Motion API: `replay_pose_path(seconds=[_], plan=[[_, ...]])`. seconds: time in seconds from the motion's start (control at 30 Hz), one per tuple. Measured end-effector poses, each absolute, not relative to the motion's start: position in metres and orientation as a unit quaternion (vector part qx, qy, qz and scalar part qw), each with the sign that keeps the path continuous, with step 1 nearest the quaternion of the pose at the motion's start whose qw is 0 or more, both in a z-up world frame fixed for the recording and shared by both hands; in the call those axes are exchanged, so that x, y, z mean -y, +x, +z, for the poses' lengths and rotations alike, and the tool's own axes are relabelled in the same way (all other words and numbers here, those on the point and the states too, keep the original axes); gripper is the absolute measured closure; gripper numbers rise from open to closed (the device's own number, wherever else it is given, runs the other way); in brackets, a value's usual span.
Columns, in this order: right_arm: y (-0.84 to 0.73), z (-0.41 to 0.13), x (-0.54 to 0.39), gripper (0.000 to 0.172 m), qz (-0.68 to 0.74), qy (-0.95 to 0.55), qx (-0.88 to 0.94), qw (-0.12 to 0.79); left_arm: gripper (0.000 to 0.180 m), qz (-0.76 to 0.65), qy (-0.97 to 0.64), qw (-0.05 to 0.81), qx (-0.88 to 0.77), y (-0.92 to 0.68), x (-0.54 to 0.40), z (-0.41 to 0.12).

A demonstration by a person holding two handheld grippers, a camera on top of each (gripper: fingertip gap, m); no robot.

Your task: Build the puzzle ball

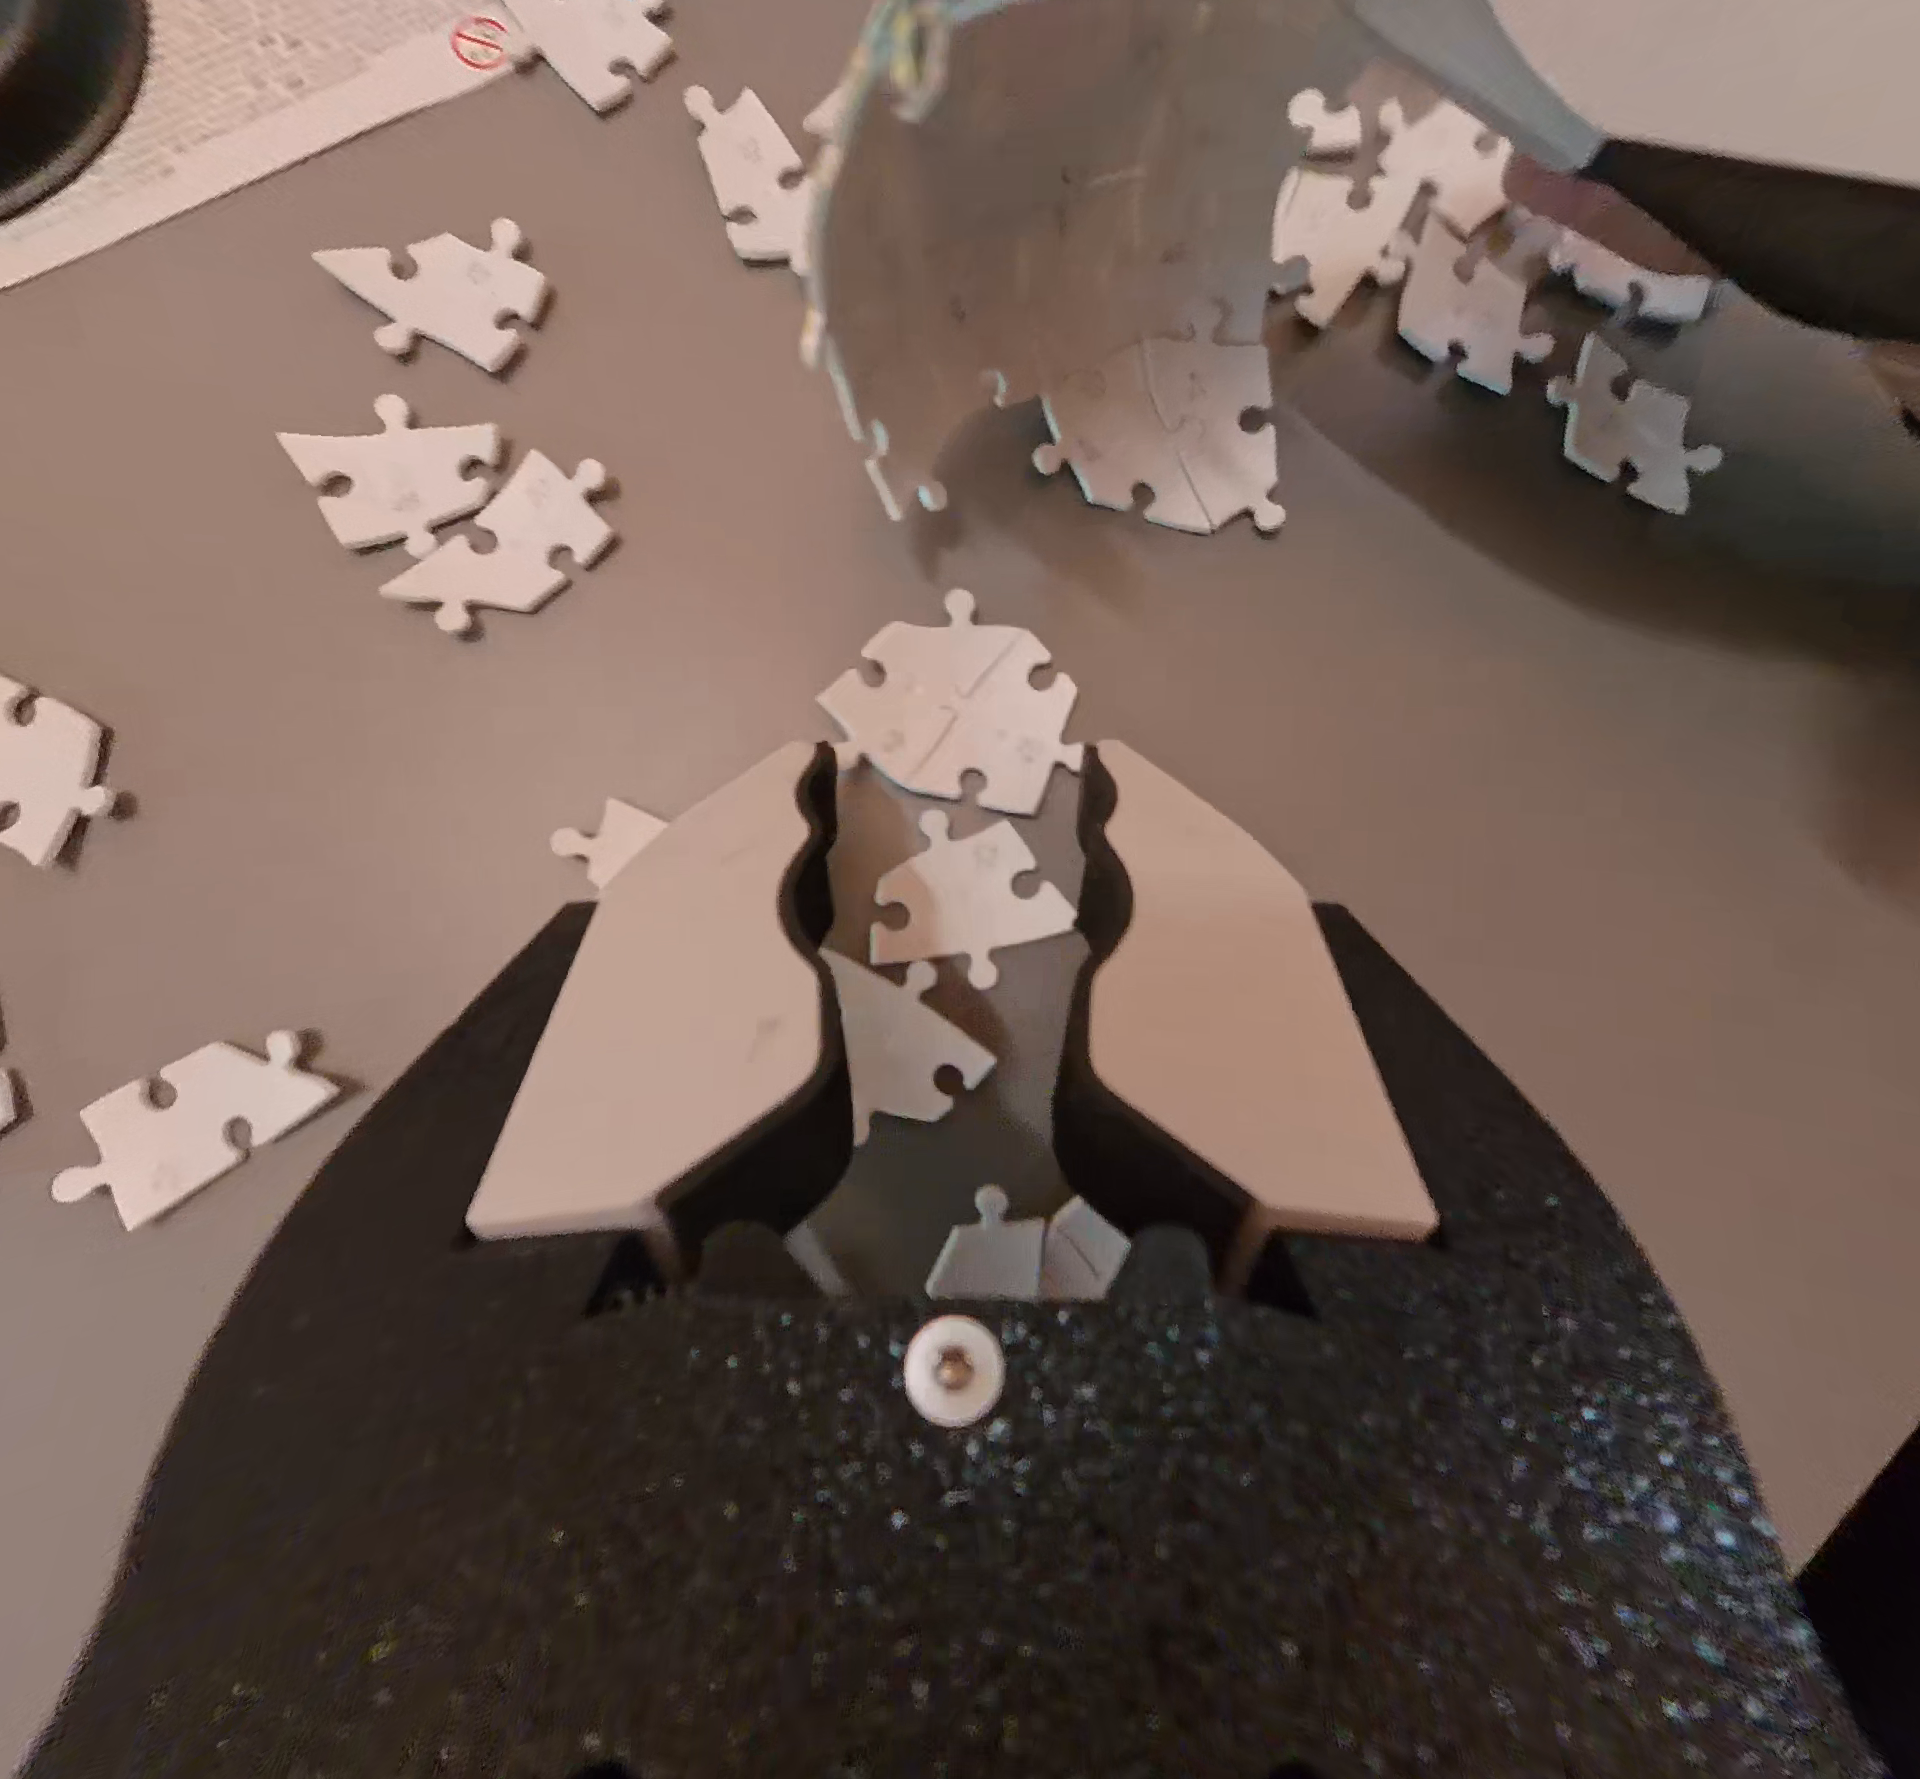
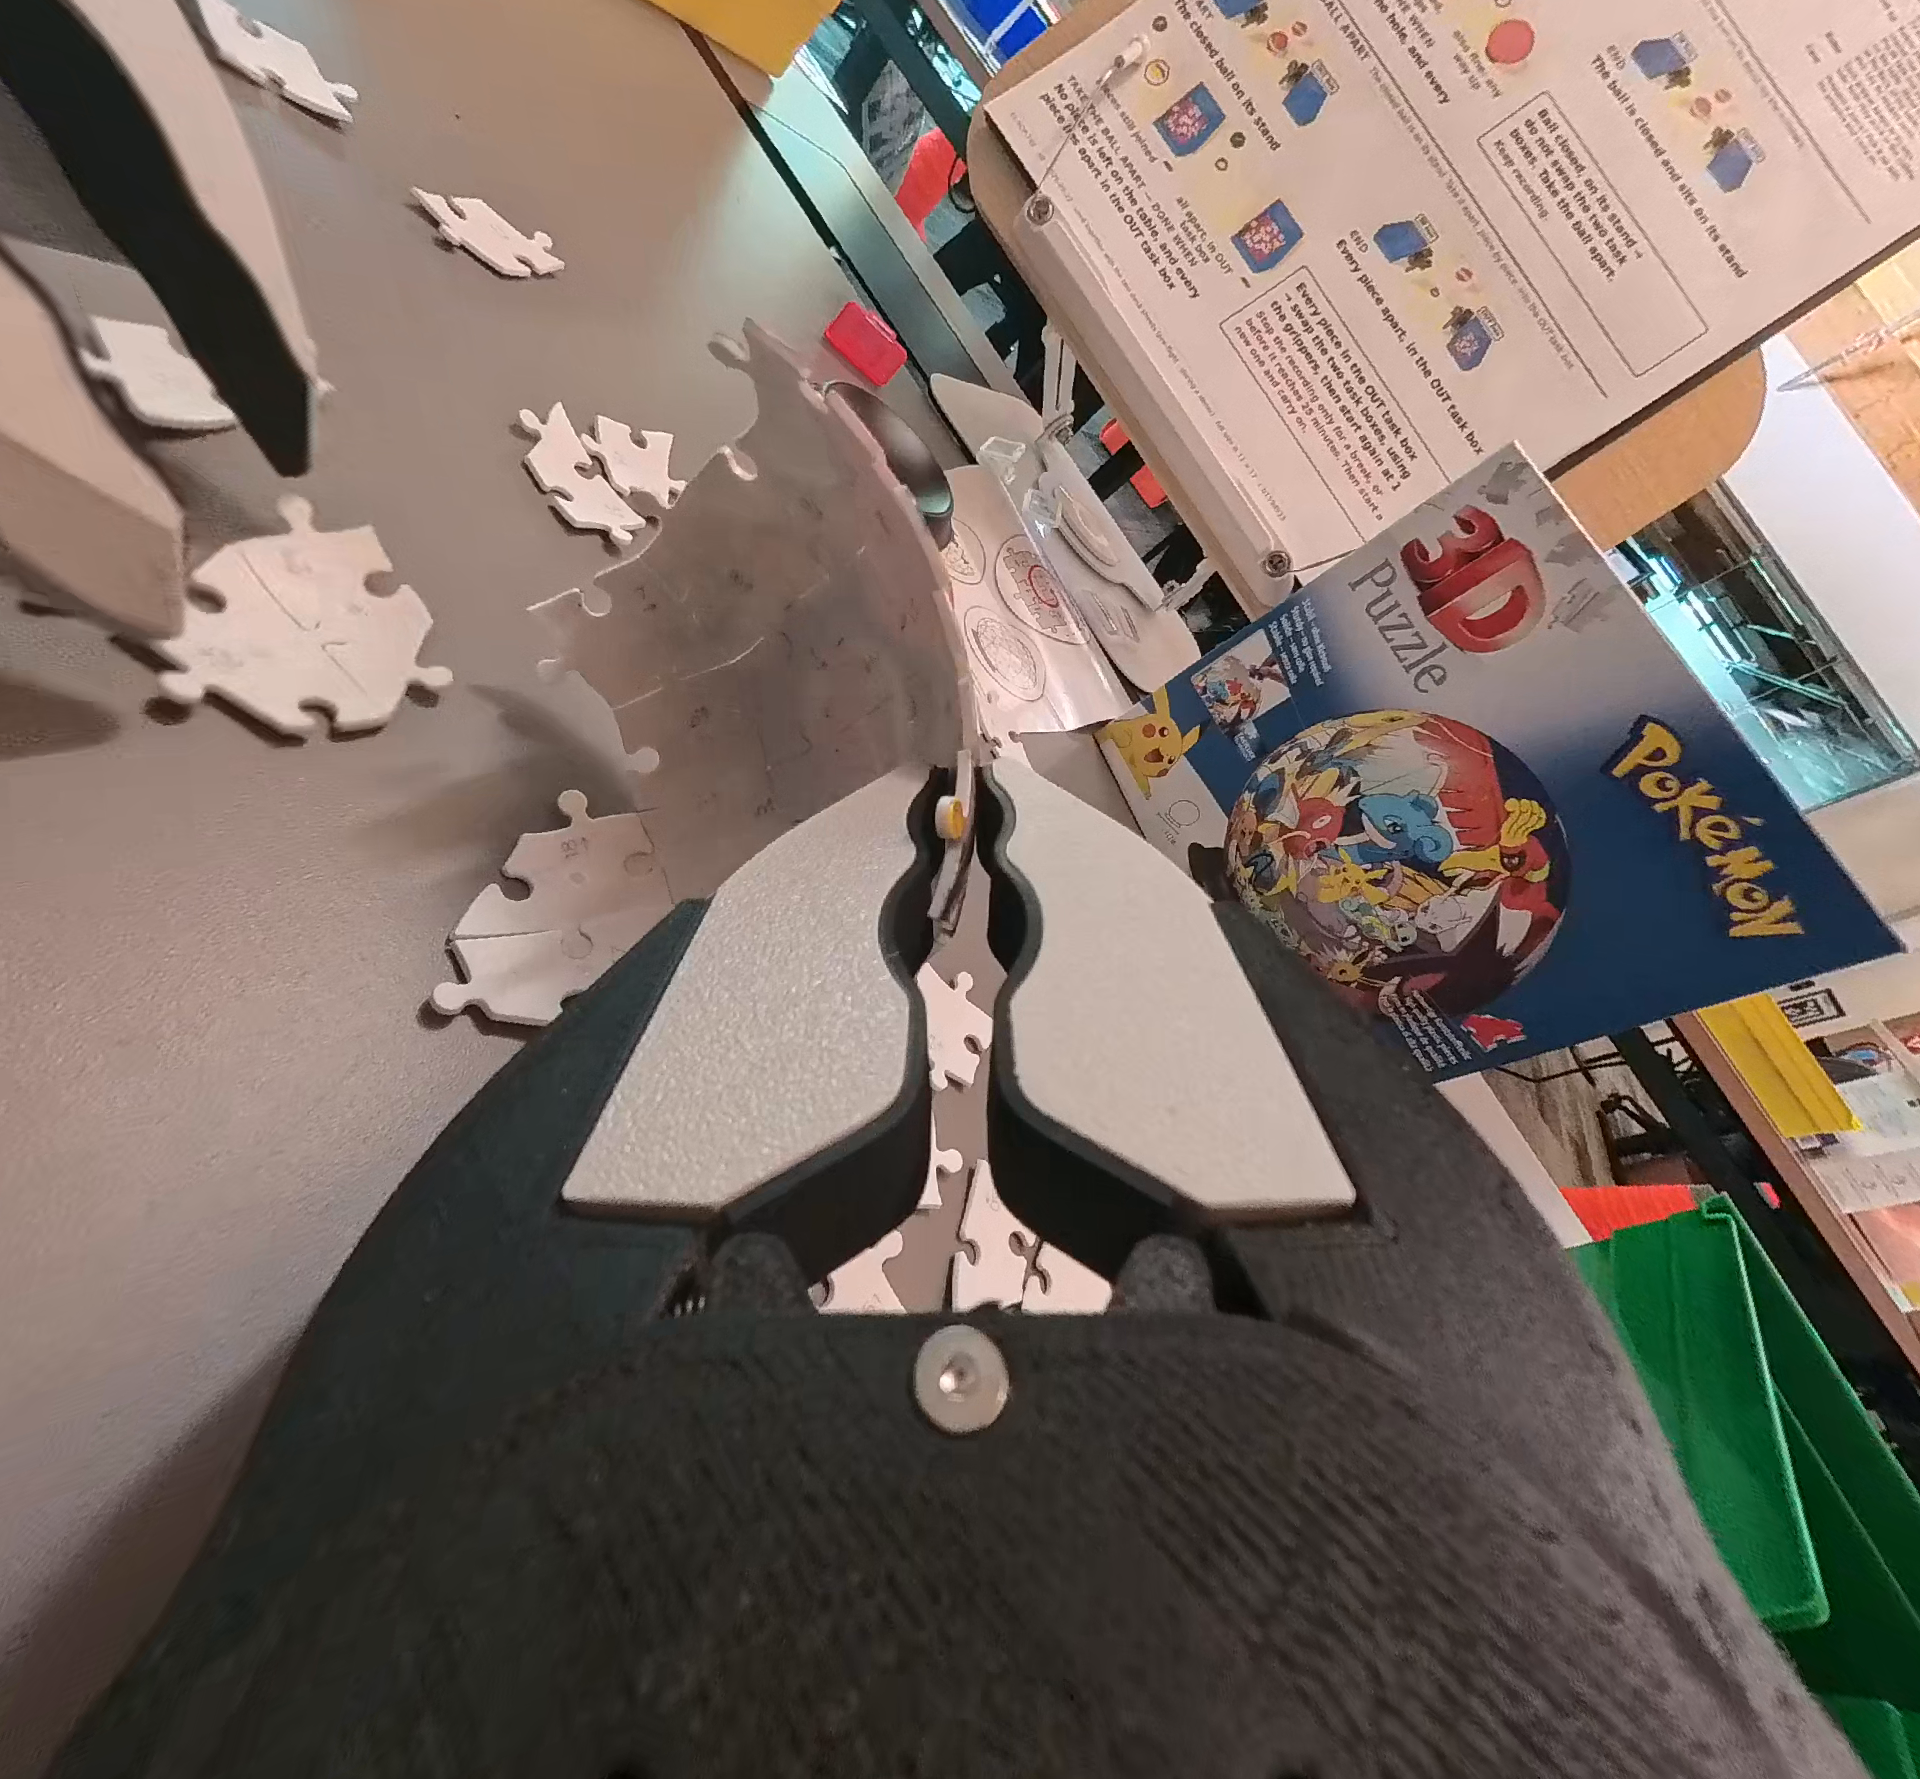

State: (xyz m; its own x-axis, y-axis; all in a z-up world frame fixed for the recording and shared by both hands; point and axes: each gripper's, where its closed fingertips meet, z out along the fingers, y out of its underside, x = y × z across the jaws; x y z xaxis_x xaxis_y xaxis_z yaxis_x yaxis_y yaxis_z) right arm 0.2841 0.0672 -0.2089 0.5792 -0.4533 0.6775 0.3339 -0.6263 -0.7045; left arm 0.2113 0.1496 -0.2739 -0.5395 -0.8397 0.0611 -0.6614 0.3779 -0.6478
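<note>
Puzzle shell (image 1: pixel 1039 202), a curved sheet of joined pieces with its grey inner face toward the camera, hangs above the grey table (image 1: pixel 312 898) in the left wrist view. Its top edge is cut off by the frame and the whole sheet is blurred; only a strip of coloured print shows at the upper rim. The left claw (image 1: pixel 958 773) is released, jaws apart and bare, well short of the shell. On the table just beyond its fingertips lies a joined cluster of white pieces (image 1: pixel 951 711), and a single loose piece (image 1: pixel 966 898) lies flat below the gap, touching neither pad. More white pieces are scattered left and right; those at the far right (image 1: pixel 1455 254) are partly covered by the right claw's dark, blurred body. A printed sheet (image 1: pixel 260 46) is cut off at the upper left.

Right wrist view: the right claw (image 2: pixel 961 815) is clenched on the shell's edge (image 2: pixel 769 628), both pads pressed against the thin edge, where a yellow spot shows. The left claw's finger (image 2: pixel 187 275) enters at the upper left, cut off. This view alone shows a blue puzzle box (image 2: pixel 1507 794), a clipboard of instructions (image 2: pixel 1403 171), a red block (image 2: pixel 864 347) and a green bin (image 2: pixel 1714 1417). Pieces beneath the claw are mostly hidden.
</note>
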Motion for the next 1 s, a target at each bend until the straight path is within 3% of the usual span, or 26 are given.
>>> replay_pose_path(seconds=[0.17, 0.37, 0.7, 1.0], plan=[[0.283, -0.206, -0.068, 0.167, -0.473, -0.774, -0.025, 0.42, 0.128, -0.248, -0.447, 0.163, -0.844, 0.216, -0.156, -0.288], [0.282, -0.204, -0.072, 0.167, -0.496, -0.774, 0.0, 0.394, 0.146, -0.26, -0.459, 0.139, -0.838, 0.218, -0.163, -0.29], [0.295, -0.21, -0.084, 0.166, -0.466, -0.815, 0.027, 0.343, 0.136, -0.302, -0.493, 0.137, -0.805, 0.233, -0.159, -0.28], [0.304, -0.211, -0.096, 0.164, -0.466, -0.825, 0.064, 0.313, 0.147, -0.29, -0.483, 0.14, -0.815, 0.234, -0.166, -0.289]])
